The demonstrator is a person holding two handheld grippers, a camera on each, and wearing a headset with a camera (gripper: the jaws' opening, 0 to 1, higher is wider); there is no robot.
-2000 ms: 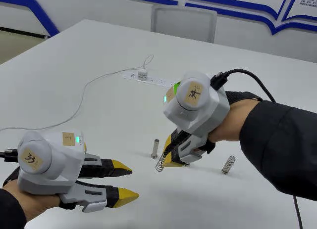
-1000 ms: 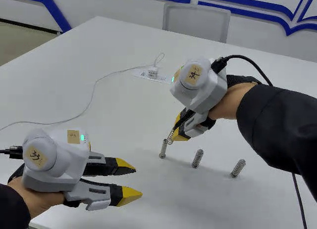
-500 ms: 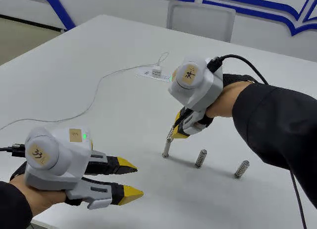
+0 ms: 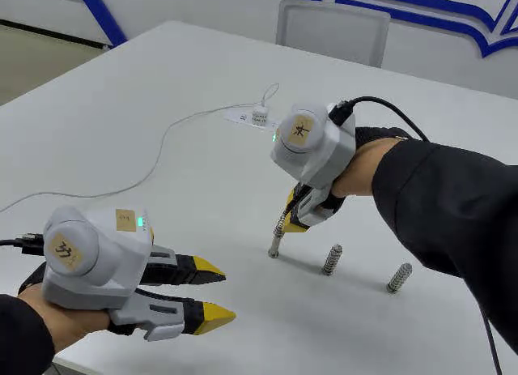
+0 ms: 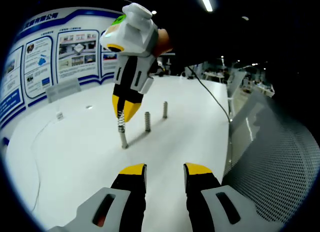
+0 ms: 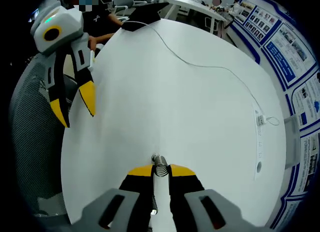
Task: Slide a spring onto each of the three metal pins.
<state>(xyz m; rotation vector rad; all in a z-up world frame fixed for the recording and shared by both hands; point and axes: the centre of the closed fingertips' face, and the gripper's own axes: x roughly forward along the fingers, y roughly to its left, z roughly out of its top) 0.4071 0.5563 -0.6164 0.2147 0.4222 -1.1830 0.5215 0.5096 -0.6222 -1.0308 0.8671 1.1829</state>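
My right gripper (image 4: 293,221) is shut on a spring (image 4: 282,223), tilted down over the leftmost metal pin (image 4: 275,247); the spring's lower end sits at the pin's top. In the right gripper view the spring (image 6: 159,165) is pinched between the yellow tips of that gripper (image 6: 160,171). Two more pins to the right stand upright, each with a spring on it (image 4: 332,259) (image 4: 399,277). My left gripper (image 4: 214,292) hovers open and holds nothing at the near left. From the left gripper (image 5: 165,170) I see the held spring (image 5: 120,123) above the pin (image 5: 123,140).
A white power strip (image 4: 257,117) with a plug lies further back, and its thin cable (image 4: 154,168) runs left across the white table (image 4: 121,108). A grey chair (image 4: 328,31) stands at the far edge. The table's near edge lies just below my left gripper.
My right gripper carried the spring from low beside the middle pin to above the leftmost pin and lowered it onto the pin's top. The left gripper stayed open and still.
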